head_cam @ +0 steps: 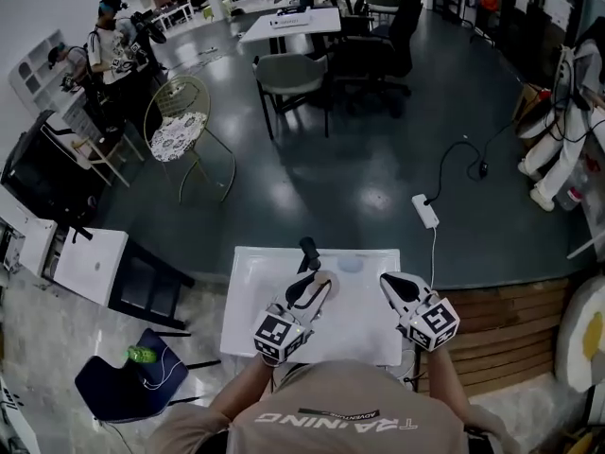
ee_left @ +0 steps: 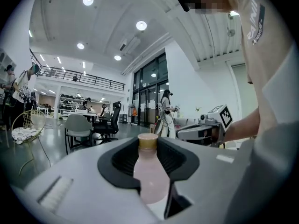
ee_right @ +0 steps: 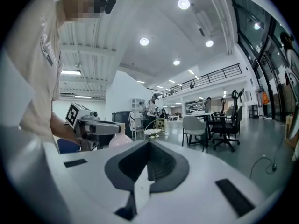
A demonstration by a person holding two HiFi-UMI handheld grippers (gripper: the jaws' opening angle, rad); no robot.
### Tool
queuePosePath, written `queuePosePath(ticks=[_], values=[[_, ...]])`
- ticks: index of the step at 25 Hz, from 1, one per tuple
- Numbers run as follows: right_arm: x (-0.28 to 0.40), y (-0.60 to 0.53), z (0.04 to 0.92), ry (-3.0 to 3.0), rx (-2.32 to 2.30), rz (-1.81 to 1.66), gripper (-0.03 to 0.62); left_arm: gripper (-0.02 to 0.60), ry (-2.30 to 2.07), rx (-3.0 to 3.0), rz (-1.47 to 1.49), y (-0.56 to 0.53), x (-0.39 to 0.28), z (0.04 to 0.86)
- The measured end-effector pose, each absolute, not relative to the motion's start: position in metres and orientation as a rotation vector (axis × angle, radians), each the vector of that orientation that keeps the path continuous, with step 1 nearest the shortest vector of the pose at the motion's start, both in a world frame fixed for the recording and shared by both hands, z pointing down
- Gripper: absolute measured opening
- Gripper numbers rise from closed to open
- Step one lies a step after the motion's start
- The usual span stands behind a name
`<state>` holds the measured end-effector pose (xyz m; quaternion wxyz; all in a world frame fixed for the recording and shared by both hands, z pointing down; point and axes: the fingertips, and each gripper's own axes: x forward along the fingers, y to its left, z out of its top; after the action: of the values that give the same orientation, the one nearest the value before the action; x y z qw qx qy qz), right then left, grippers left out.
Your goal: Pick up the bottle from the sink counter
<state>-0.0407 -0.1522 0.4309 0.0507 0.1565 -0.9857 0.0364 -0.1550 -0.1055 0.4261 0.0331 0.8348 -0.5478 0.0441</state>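
A pale pink bottle (ee_left: 150, 177) with a tan cap stands upright between the black pads of my left gripper (ee_left: 148, 146), which is shut on its body. In the head view the left gripper (head_cam: 312, 288) holds the bottle (head_cam: 321, 282) above the white sink counter (head_cam: 364, 339), just in front of the dark faucet (head_cam: 309, 252). My right gripper (head_cam: 390, 285) hovers over the counter's right side, apart from the bottle. Its jaws meet at the tips with nothing between them (ee_right: 148, 146). The right gripper view shows the left gripper (ee_right: 96, 126) and the pink bottle (ee_right: 119, 141) off to the left.
A round drain (head_cam: 351, 264) lies behind the grippers. Beyond the counter's far edge there is dark floor with a white power strip (head_cam: 424, 210) and its cable. A blue chair (head_cam: 128, 378) stands at the lower left, a wooden platform (head_cam: 501, 334) at the right.
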Motion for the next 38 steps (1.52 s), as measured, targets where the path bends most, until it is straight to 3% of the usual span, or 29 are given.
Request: queuePosePath(ticks=[10,38], values=[[-0.050,-0.146,0.434,-3.027,0.385,0.151,0.008,0.127,-1.780,2.490,0.170,-0.097,-0.174,0.426],[-0.042,-0.170,0.416,-3.004,0.677,0.110,0.008,0.127,-1.695,2.565,0.064,-0.129,-0.191,0.404]])
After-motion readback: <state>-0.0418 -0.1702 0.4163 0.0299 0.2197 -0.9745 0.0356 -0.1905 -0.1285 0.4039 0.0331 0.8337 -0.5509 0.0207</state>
